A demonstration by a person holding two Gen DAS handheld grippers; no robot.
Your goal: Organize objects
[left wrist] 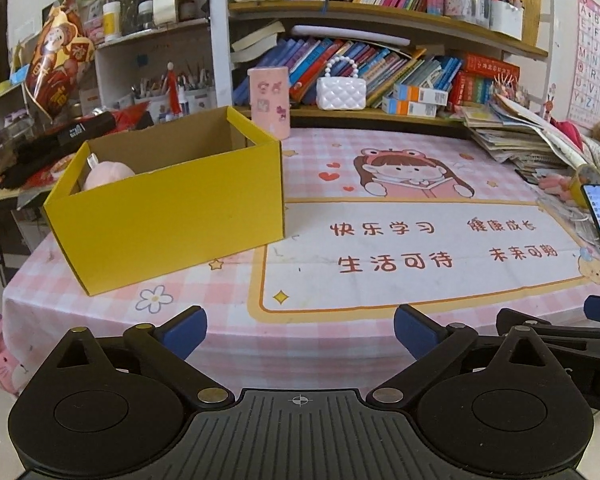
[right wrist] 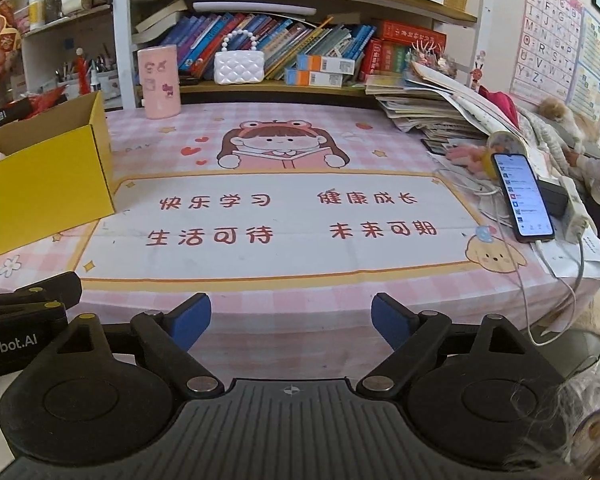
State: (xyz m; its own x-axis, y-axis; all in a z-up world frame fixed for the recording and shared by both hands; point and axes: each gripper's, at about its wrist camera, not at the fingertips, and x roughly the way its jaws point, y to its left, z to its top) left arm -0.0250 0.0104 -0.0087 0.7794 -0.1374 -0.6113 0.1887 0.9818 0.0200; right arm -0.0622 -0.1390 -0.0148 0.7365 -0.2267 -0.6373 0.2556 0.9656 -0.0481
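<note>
Black grippers [left wrist: 300, 330] — blue-padded jaws

The table mat [right wrist: 300, 216] reads "快乐学习", "生活可待"; left gripper [right wrist: 20, 344] reads "Robot.AI".

an open yellow cardboard box [left wrist: 172, 216] with a plain brown inside stands upright on the pink checked tablecloth [left wrist: 380, 152], near the table's left edge and toward its front left corner, turned a little askew to that edge. inside it, against the left wall, lies a soft pale pink plush toy [left wrist: 108, 174], only its rounded top showing above the rim; the rest of the box's inside is hidden.
</note>
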